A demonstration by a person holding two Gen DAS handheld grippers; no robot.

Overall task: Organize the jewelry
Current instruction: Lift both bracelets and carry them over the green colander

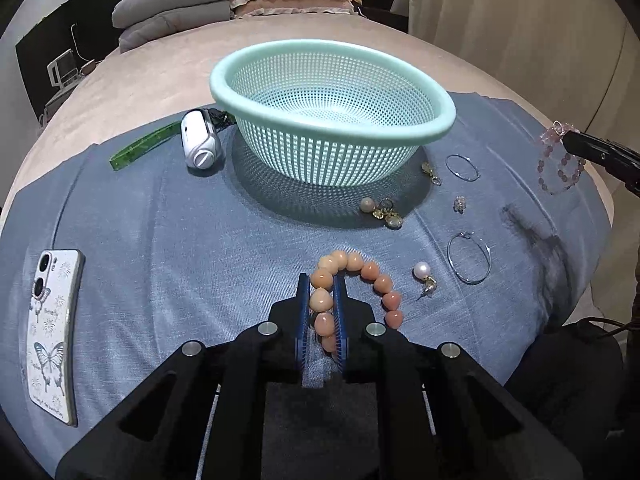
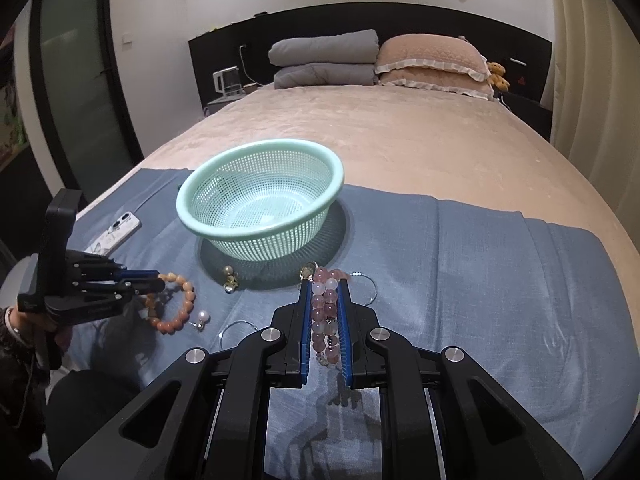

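Observation:
A mint green basket (image 1: 332, 80) stands on the blue cloth (image 1: 200, 240); it also shows in the right wrist view (image 2: 260, 168). My left gripper (image 1: 322, 280) is shut on an orange bead bracelet (image 1: 376, 276) that lies on the cloth. My right gripper (image 2: 326, 286) is shut on a pink bead bracelet (image 2: 324, 312) and holds it above the cloth; it shows at the right edge of the left wrist view (image 1: 560, 160). Loose hoop earrings (image 1: 469, 257), a pearl earring (image 1: 422, 270) and gold earrings (image 1: 382, 210) lie right of and in front of the basket.
A phone in a butterfly case (image 1: 52, 332) lies at the left of the cloth. A white device (image 1: 200, 144) and a green ruler (image 1: 144, 146) lie left of the basket. Pillows (image 2: 432, 64) and folded blankets (image 2: 324, 60) are at the bed's head.

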